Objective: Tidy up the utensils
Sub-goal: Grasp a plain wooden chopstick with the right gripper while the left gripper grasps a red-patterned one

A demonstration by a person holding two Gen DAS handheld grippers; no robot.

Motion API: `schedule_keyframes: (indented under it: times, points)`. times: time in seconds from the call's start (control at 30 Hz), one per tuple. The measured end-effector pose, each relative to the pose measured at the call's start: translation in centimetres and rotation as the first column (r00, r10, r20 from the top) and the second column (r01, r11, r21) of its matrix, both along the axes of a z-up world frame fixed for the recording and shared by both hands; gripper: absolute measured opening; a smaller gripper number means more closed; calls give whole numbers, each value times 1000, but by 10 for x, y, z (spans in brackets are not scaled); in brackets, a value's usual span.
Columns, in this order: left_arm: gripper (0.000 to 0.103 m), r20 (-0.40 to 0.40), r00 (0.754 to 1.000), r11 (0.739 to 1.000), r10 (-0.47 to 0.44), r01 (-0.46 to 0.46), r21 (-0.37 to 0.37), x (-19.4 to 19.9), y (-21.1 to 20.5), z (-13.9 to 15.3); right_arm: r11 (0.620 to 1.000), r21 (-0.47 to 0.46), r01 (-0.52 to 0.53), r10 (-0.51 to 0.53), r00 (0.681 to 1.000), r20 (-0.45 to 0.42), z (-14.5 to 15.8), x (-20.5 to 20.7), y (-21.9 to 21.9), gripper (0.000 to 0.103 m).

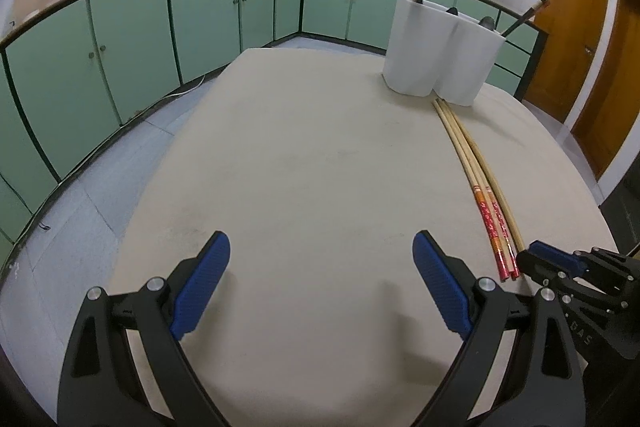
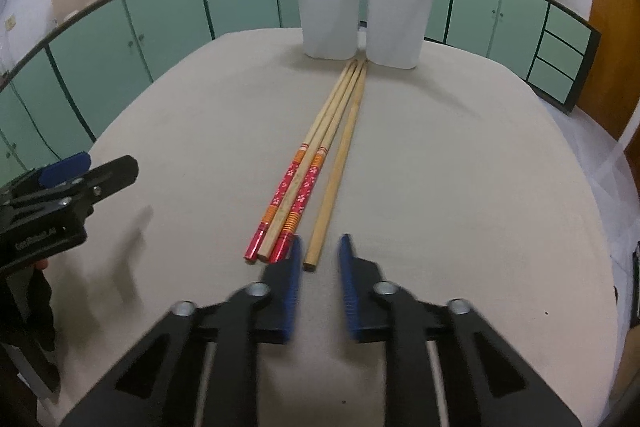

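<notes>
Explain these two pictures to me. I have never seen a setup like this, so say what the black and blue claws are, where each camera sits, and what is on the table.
There is no robot here. A person holds a two-finger gripper in each hand, and each gripper carries a camera that looks along its fingers. One picture looks over the left gripper, whose jaws are wide open and empty. The other looks over the right gripper. Its jaws are narrowly apart around the near end of a plain chopstick, not visibly clamping it. Four chopsticks lie together on the beige table. A white holder behind them already holds some utensils.
</notes>
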State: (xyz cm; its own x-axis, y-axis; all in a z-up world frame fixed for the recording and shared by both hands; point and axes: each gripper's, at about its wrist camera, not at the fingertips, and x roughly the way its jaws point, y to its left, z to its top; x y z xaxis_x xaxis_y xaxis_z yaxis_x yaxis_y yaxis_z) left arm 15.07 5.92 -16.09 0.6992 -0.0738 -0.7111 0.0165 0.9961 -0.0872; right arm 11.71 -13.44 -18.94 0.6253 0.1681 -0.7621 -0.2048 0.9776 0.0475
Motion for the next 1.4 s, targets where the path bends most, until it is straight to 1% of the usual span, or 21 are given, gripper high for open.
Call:
schedule_keyframes:
  times: [0.1, 0.2, 0.3, 0.47, 0.6, 0.7, 0.87, 0.93, 1.0, 1.07, 1.17, 1.23, 1.3, 1.37, 1.4]
  points:
    - [90, -11, 1000, 1000, -26, 26, -11, 1, -7, -2, 1000, 25, 7, -7, 1000, -6, 0, -1, -8, 9]
    - [90, -25, 998, 998, -56, 55, -19, 2, -16, -4, 998, 48, 45, -45, 999, -4, 2, -5, -25, 7]
    - [90, -45, 993, 994, -106, 104, -42, 3, -32, -8, 994, 68, 86, -86, 996, 2, 3, -8, -46, 7]
    - [90, -67, 984, 985, -167, 164, -60, 3, -57, -13, 988, 69, 140, -141, 990, 5, 2, -6, -73, 7]
    - [90, -80, 976, 978, -204, 200, -51, 4, -75, -17, 986, 55, 155, -156, 988, 11, 0, -4, -84, 7]
    - [90, -99, 975, 980, -200, 199, -18, 7, -84, -20, 986, 68, 153, -154, 988, 8, -1, -3, -86, 7]
    - [90, -116, 974, 981, -193, 195, 4, 10, -89, -24, 986, 77, 150, -151, 988, 4, -3, -4, -88, 7]
    - [90, -123, 974, 981, -188, 192, 24, 10, -91, -25, 985, 80, 150, -151, 989, 4, -2, -3, -88, 7]
    - [90, -126, 976, 982, -176, 183, 48, 11, -92, -25, 985, 81, 150, -151, 989, 4, -2, -4, -88, 7]
    - [90, -129, 982, 987, -136, 146, 64, 10, -85, -24, 985, 81, 150, -151, 989, 4, -2, -4, -88, 7]
    - [90, -127, 989, 994, -78, 87, 65, 10, -70, -23, 987, 88, 137, -138, 990, 4, -2, -4, -87, 7]
    - [90, -123, 990, 996, -63, 70, 53, 8, -63, -21, 989, 94, 117, -118, 993, 4, -2, -5, -85, 9]
    - [90, -118, 991, 997, -67, 72, 41, 6, -60, -19, 990, 96, 101, -102, 995, 9, -1, -7, -84, 11]
    - [90, -114, 990, 995, -88, 92, 32, 5, -62, -19, 991, 102, 81, -83, 997, 9, -1, -9, -83, 15]
    - [90, -114, 989, 994, -97, 102, 34, 5, -64, -19, 992, 103, 72, -74, 997, 10, -1, -11, -83, 20]
